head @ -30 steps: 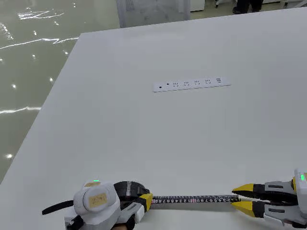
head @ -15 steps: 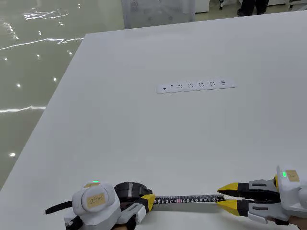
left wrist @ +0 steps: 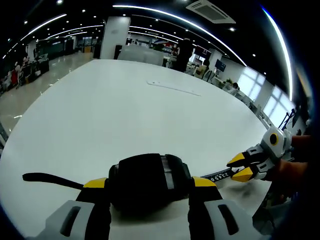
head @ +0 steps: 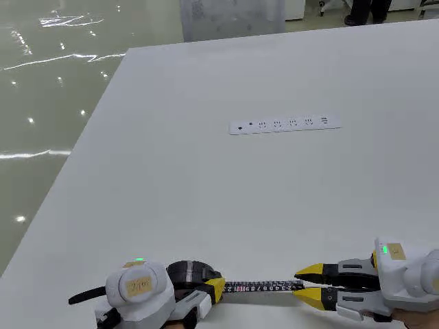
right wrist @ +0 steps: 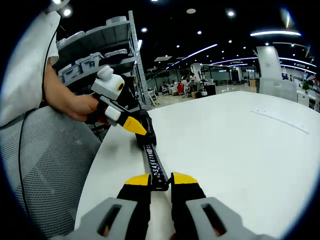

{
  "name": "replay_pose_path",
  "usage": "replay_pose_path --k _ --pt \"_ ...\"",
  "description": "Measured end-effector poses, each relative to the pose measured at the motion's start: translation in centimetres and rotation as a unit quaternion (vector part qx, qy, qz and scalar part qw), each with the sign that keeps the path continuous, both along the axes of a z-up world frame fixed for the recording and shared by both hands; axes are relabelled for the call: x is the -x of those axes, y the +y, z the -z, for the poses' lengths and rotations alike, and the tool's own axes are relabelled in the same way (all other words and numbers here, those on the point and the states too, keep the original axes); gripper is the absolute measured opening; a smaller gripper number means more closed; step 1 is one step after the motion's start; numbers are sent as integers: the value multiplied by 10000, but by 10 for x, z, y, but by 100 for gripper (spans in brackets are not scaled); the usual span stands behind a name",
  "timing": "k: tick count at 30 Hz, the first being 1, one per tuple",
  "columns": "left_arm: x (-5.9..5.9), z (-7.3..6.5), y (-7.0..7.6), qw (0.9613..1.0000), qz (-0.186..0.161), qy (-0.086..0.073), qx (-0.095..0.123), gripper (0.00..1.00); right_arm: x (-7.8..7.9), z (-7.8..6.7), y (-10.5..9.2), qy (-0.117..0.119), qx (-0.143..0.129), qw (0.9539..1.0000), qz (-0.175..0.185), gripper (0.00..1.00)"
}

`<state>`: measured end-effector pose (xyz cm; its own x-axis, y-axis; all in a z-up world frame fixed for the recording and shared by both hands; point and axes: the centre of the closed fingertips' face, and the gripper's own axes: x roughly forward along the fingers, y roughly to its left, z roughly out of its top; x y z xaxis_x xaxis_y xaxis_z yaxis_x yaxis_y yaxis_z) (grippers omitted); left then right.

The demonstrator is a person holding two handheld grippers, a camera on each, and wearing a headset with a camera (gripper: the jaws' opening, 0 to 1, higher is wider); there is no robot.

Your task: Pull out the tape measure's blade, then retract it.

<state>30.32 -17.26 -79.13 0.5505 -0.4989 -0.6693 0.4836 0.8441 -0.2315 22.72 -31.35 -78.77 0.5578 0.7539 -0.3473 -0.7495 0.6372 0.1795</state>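
Grip comes first on the left: the left gripper is clamped across the black tape measure case, one yellow-tipped jaw on each flank. The case sits on the white table near its front edge, and its black wrist strap trails off to the left. From the mouth of the case the blade runs rightward, low over the table, with a short stretch of printed numbers showing. At its far end the right gripper has its jaws pressed together on the blade tip, as the right gripper view shows from close up. A white power strip lies well apart, further back on the table, clear of the work.

With only a short length out, the blade's travel looks to be the step in hand, and doing it well probably depends on alignment. The right gripper should move straight along the line of the blade, so the strip neither kinks nor twists at the mouth of the case. The left clamp has to stay firm enough that the case does not slide or swivel. On the way back, the tip is best walked toward the case under the pinch, not let go, since a freed blade would likely whip home and jolt the case.
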Motion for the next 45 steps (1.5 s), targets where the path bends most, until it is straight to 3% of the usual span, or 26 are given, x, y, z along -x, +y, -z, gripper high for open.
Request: replay_pose_path --k 16,24,45 --pt "-1 0 1 9999 -59 42 72 59 -19 3 36 85 -191 9997 -156 12" --pt "-1 0 0 10000 -29 30 61 59 -23 3 54 80 -117 9993 -348 12" --pt "-1 -1 0 9999 -50 41 97 60 -38 8 82 124 -267 9986 -445 12"
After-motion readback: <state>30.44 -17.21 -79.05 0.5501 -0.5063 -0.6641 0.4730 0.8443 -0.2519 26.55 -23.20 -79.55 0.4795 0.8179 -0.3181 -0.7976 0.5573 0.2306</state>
